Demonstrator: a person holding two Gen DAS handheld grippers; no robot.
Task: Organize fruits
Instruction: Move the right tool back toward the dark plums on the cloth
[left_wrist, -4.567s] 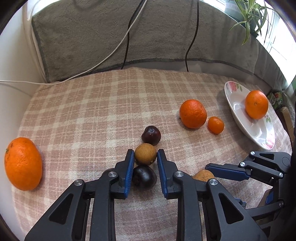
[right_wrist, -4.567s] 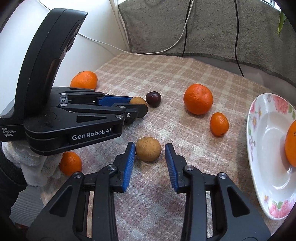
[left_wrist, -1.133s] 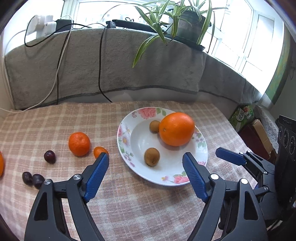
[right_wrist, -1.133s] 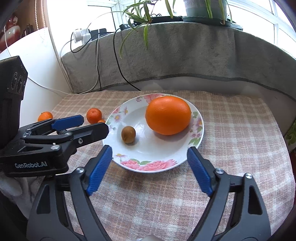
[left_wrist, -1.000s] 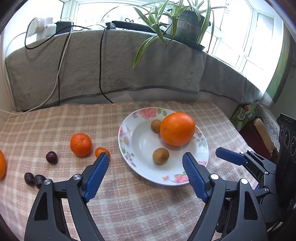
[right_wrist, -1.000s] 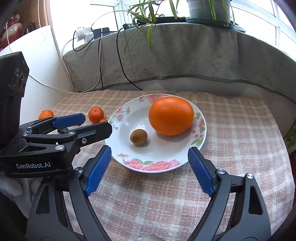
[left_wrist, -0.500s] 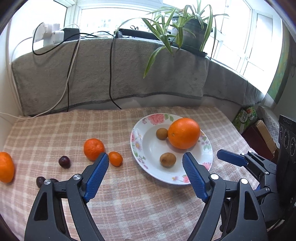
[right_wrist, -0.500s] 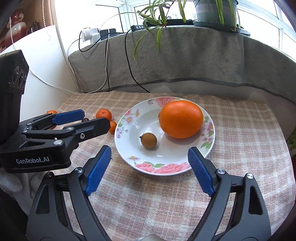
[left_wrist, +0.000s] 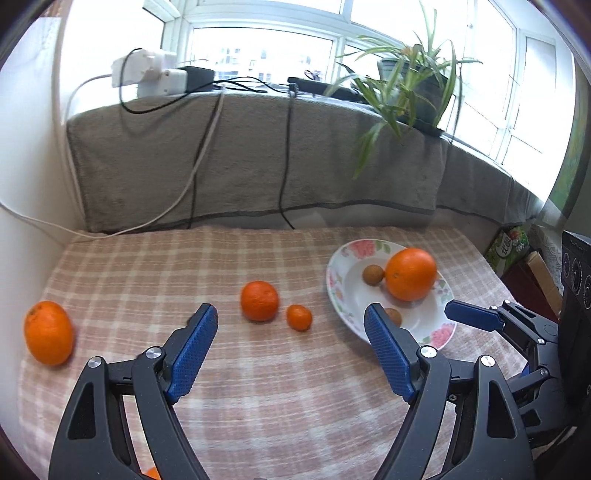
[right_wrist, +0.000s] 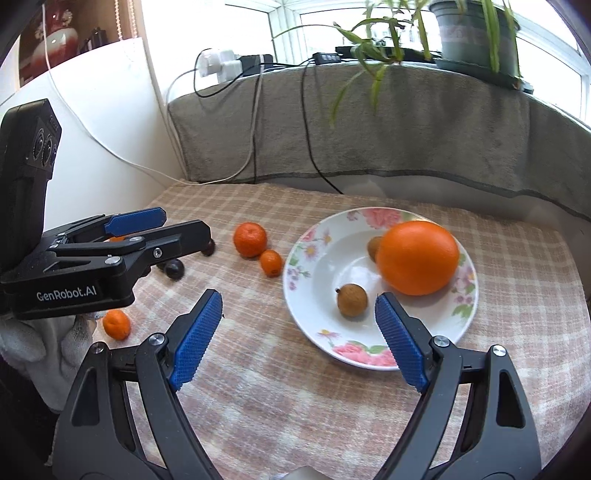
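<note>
Daylight from the blown-out window (left_wrist: 266, 48) floods both my views; soft shadows on the tabletop (right_wrist: 295, 387), slight blur, heavy fisheye bending and dark corners.

In the left wrist view the left gripper's right finger (left_wrist: 388, 350) covered most of a small brown fruit (left_wrist: 393, 315) on the plate (left_wrist: 334, 286), and only a sliver of a small orange fruit (left_wrist: 151, 472) showed at the bottom edge. In the right wrist view the left gripper (right_wrist: 162, 229) hid most of one dark plum (right_wrist: 209, 249) and an orange (right_wrist: 117, 239), and the big orange (right_wrist: 417, 257) half hid a brown fruit (right_wrist: 373, 248) behind it
</note>
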